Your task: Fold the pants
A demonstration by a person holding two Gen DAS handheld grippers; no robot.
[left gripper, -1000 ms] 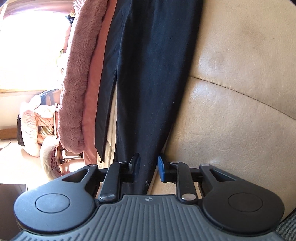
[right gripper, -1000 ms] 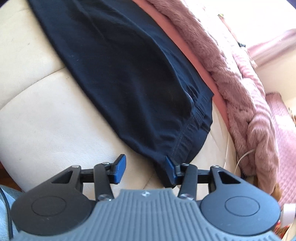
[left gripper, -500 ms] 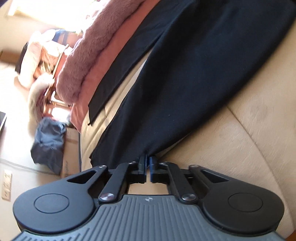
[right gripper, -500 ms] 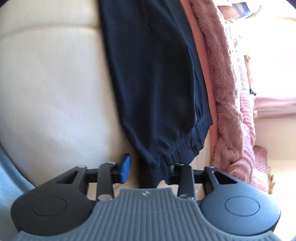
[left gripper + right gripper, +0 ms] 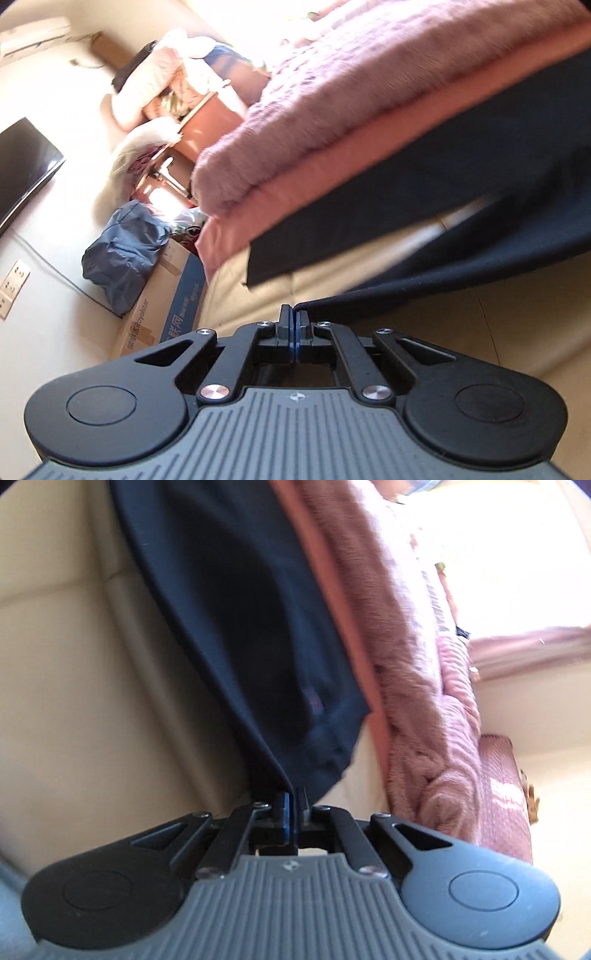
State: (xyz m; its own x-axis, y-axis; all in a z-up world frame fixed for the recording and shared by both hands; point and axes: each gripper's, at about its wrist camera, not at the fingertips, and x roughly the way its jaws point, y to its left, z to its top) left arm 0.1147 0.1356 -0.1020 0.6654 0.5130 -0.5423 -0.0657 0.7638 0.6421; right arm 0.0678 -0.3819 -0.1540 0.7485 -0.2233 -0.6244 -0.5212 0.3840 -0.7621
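Left wrist view: the left gripper (image 5: 294, 314) has its fingers pinched flat together on a thin corner of the pants (image 5: 491, 177), at what looks like a leg hem. The fabric runs taut from the fingers up and to the right, while the other leg lies flat on the sofa (image 5: 332, 269) with its square hem end showing. Behind it sit a salmon sheet and a fuzzy pink blanket (image 5: 369, 92). Further left, a blue bundle sits on a cardboard box (image 5: 162, 295).

Main worry here: the bite is tiny, only an edge of cloth. I'd guess a quick tug could pull it free, and then the leg flops back down crooked. The taut leg could also drag the flat one along and bunch it up.

Right wrist view: the right gripper (image 5: 294, 805) has just been closing and now has its fingers clamped on the waistband corner of the pants (image 5: 240, 609), with cloth coming to a point between them. The rest hangs and drapes over the sofa (image 5: 74, 664) cushions, next to the blanket (image 5: 417, 664).

Same risk here, plus if the two hands don't lift evenly the pants twist and the fold comes out skewed.

Materials: the pants are a dark navy, soft matte knit, limp, with a stitched band at the waist. The sofa is smooth beige leather, so it's probably slippery. The blanket is shaggy and could snag the cloth.
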